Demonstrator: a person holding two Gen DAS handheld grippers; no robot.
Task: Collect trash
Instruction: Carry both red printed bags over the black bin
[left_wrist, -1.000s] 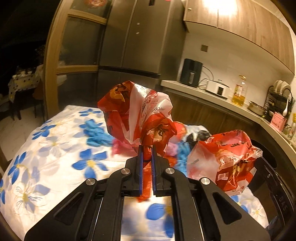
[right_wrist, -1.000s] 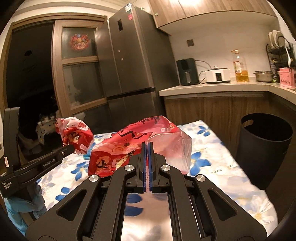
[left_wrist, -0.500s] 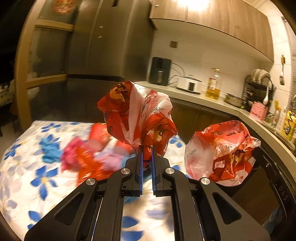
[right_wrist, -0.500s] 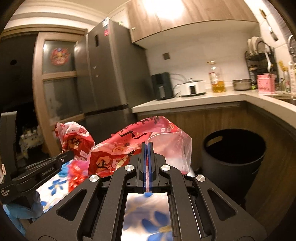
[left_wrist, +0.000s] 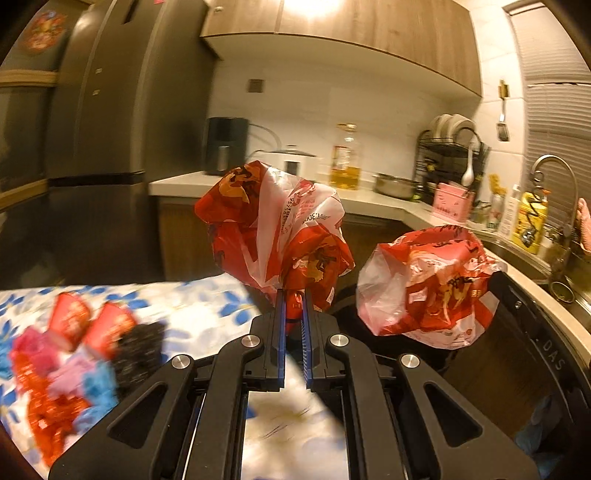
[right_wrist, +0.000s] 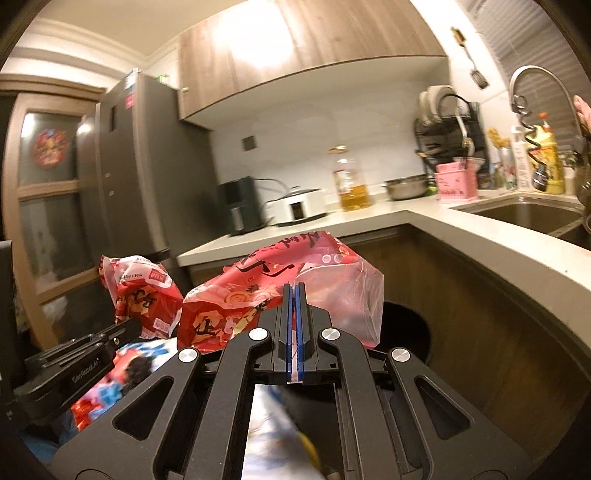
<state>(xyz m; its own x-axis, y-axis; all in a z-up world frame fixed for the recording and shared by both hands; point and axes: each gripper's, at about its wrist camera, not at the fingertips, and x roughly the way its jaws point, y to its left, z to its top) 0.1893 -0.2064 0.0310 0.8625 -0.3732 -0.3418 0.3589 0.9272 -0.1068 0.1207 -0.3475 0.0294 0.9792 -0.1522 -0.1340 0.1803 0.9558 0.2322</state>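
Showing sink only rightward, table trash leftward

Black gripper, blue pads, silver screws

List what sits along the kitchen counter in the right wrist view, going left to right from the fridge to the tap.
Fridge → black appliance → white cooker → oil bottle → metal pot → pink holder → yellow bottle → tap.
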